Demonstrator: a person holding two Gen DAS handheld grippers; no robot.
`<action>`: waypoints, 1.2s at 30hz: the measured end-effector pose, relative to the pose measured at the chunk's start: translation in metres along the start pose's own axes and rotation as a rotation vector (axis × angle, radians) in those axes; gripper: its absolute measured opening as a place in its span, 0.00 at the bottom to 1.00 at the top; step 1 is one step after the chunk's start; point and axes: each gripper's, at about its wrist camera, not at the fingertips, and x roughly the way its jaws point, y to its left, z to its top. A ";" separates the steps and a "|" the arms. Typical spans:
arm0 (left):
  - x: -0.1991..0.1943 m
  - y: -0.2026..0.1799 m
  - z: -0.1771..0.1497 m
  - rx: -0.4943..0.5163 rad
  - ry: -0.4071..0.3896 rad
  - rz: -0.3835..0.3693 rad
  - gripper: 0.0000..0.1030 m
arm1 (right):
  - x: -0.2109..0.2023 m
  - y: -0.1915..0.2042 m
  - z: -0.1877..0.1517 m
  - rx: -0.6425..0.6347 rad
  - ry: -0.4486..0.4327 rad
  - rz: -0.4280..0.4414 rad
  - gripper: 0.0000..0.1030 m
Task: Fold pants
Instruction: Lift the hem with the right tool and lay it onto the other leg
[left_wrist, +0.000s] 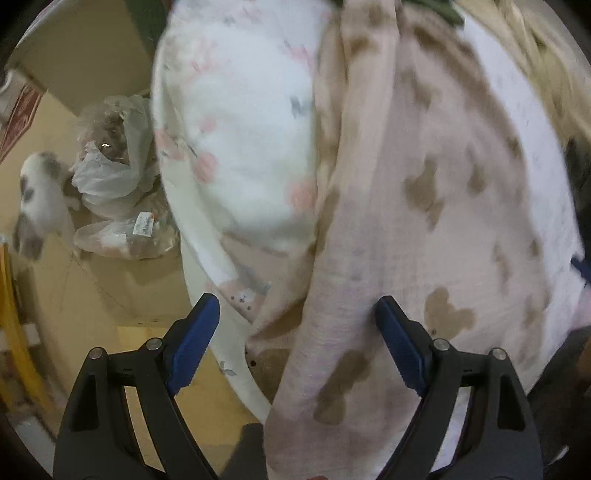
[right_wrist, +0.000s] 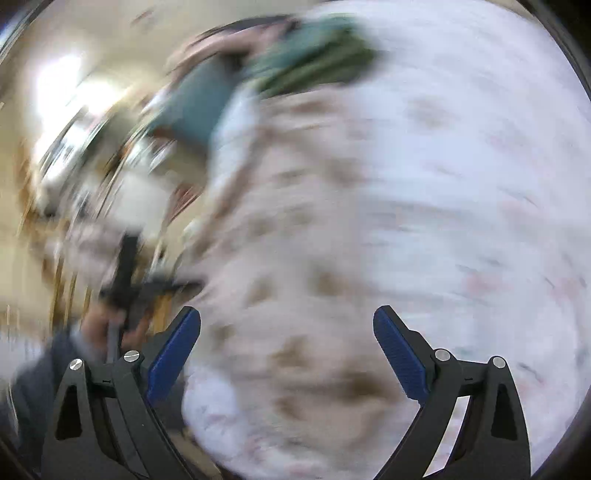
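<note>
Looking along the left gripper (left_wrist: 297, 338), its jaws stand wide apart and point down over the pants (left_wrist: 424, 229). A long rolled fold of the fabric runs between the pads, but neither pad presses on it; nothing is held. The right gripper (right_wrist: 286, 352) also has its jaws spread wide, with patterned cloth beneath and nothing between the pads. That view is heavily smeared, so fine detail there cannot be read.

The pants are pale pink with brown bear-shaped patches and lie spread over a white round worktop (left_wrist: 236, 350), bunched into lengthwise ridges. They partly cover a white cloth with pink flowers (left_wrist: 243, 147) that lies just beside them towards the far edge. A green garment (right_wrist: 317, 62) sits further back, touching the pile.

Judgement on handling: the fabric appears thin, soft and light, with a crinkled weave. It should drape and wrinkle freely and hold no shape of its own, so a pinch on a single layer would likely drag the rest askew. The better hold is judged to be at a hem or the waistband, one gripper at each corner. Neither edge can be made out with certainty.

Beyond the worktop, on the floor, lie plastic bags (left_wrist: 110, 173) and a soft toy (left_wrist: 40, 206).
</note>
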 end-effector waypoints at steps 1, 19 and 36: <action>0.003 -0.002 0.000 0.006 0.011 -0.013 0.81 | 0.000 -0.018 0.000 0.055 -0.010 -0.012 0.92; -0.046 -0.035 -0.019 0.140 -0.016 0.080 0.00 | 0.100 0.035 -0.065 -0.083 0.253 0.096 0.03; -0.242 -0.133 -0.065 0.131 -0.475 -0.233 0.00 | -0.121 0.057 -0.013 -0.102 -0.208 0.302 0.03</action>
